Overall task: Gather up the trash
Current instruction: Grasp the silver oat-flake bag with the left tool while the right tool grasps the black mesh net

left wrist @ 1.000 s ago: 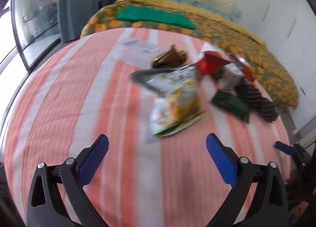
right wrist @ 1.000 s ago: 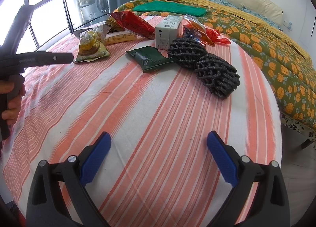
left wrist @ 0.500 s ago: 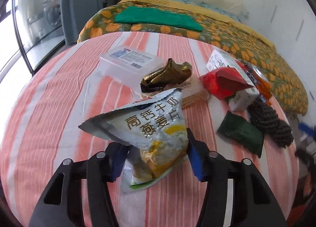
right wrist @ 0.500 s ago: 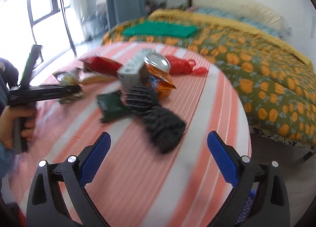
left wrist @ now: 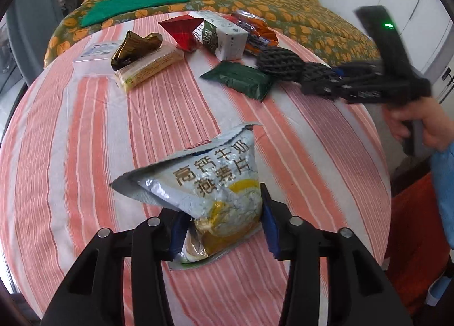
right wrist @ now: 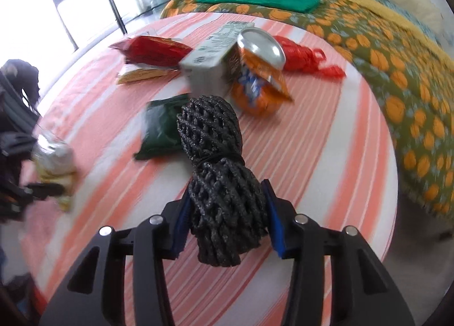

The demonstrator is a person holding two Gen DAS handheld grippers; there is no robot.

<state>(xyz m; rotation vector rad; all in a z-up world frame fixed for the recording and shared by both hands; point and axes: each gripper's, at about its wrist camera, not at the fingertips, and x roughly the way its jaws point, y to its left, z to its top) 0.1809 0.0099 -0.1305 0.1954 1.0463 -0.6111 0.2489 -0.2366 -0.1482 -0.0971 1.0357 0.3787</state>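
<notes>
Striped tablecloth [left wrist: 85, 133], green packet [left wrist: 241, 79], carton [left wrist: 224, 39], red wrapper [left wrist: 181, 29]

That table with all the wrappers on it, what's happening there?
A person is picking up trash with a handheld gripper in each hand. The left gripper is clamped on a silver oatmeal bag, though its jaws have just eased open a little. The right gripper has just closed on a black foam net bundle. A green packet, milk carton and red wrapper wait on the striped tablecloth.
</notes>
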